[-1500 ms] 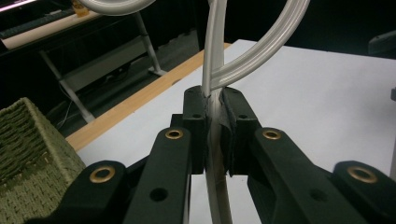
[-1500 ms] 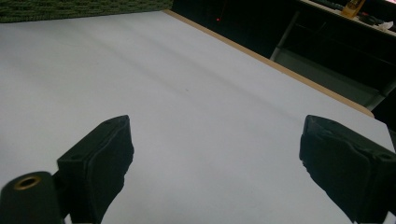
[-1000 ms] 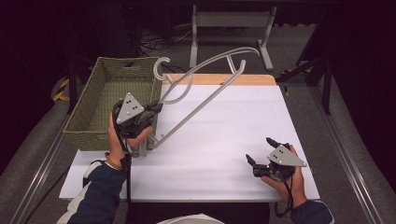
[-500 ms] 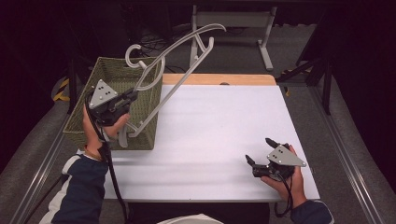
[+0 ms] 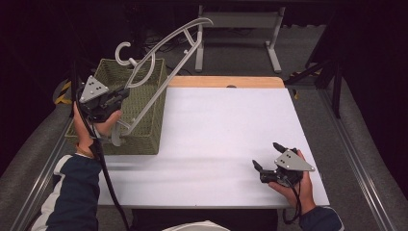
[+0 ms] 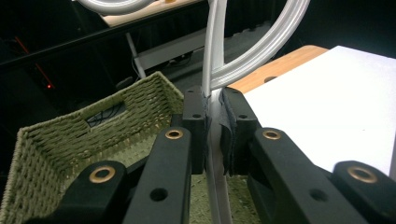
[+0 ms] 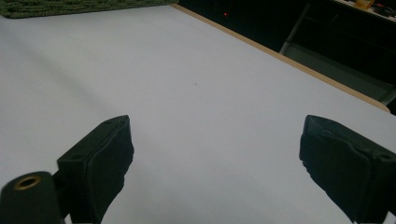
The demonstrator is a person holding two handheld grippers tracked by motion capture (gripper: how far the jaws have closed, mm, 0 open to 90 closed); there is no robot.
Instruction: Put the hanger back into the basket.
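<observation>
Your left hand-held gripper (image 5: 114, 99) is clamped on one thin bar of the hanger (image 5: 159, 53), held tilted over the basket (image 5: 144, 137). It could pivot or catch the rim. Right hand-held gripper (image 5: 266, 159) rests released on the tabletop (image 5: 216, 130).
</observation>
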